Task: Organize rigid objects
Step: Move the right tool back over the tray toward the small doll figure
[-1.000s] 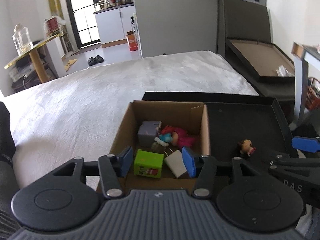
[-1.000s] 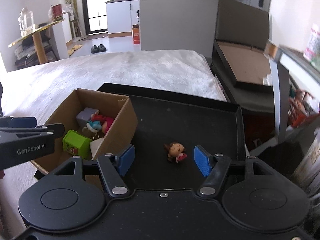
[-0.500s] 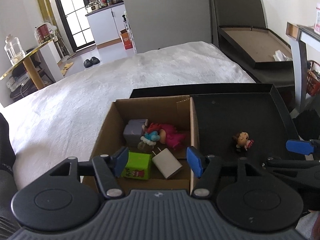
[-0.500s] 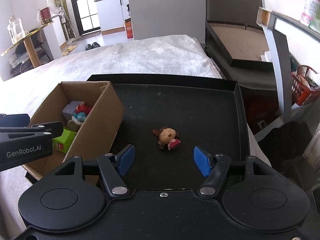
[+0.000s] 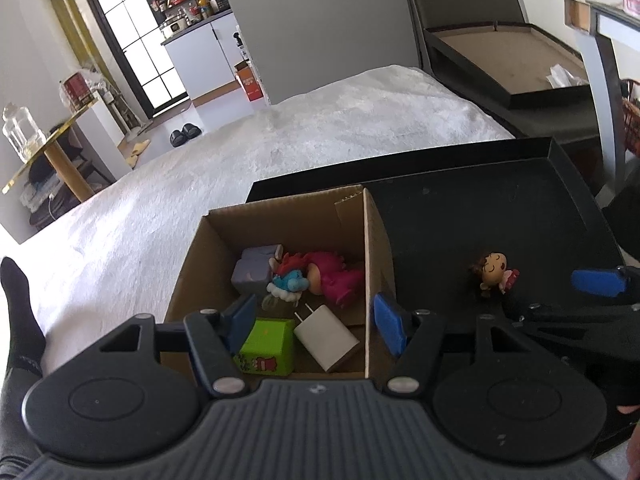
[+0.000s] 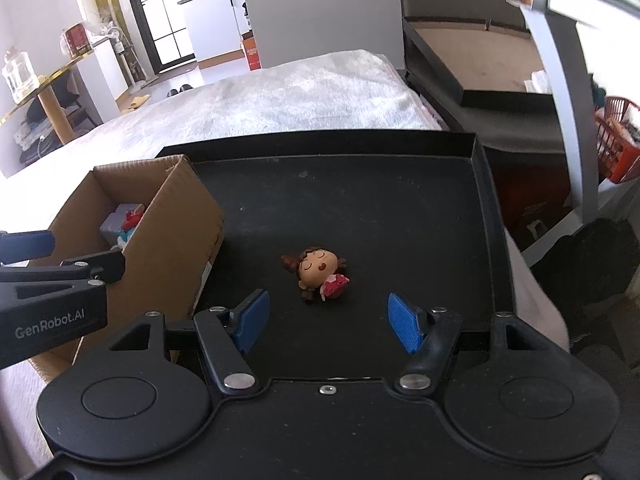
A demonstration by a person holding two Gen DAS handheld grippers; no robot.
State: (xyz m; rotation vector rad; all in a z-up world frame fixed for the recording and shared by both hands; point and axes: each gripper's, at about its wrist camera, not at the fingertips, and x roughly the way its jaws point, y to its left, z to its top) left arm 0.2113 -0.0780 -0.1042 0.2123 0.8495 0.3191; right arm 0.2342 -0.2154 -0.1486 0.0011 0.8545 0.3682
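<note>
Brown-haired and dressed in red, a small doll figurine [image 6: 318, 276] lies on its back on the floor of a black tray [image 6: 486, 216], roughly mid-tray and apart from every wall. The right gripper [image 6: 326, 318] hangs just short of it, jaws spread with nothing between them, the blue pads [image 6: 404, 326] standing to either side of the figurine's near end without touching it.

Left of the figurine, a cardboard box [image 5: 378, 240] stands inside the tray against its left side. In the box lie a green cube [image 5: 266, 346], a white wall charger [image 5: 326, 338] with its 2 prongs pointing toward the far wall, a pale purple block [image 5: 252, 270], a small blue figure [image 5: 288, 282] and a pink dragon toy [image 5: 334, 274], the last 3 bunched together at the far end.

The left gripper [image 5: 312, 318] is poised above the box's near edge, jaws spread and empty, one pad over the green cube, the other over the box's right wall.

The tray rests on a bed with a white fleecy cover [image 5: 280, 132].
</note>
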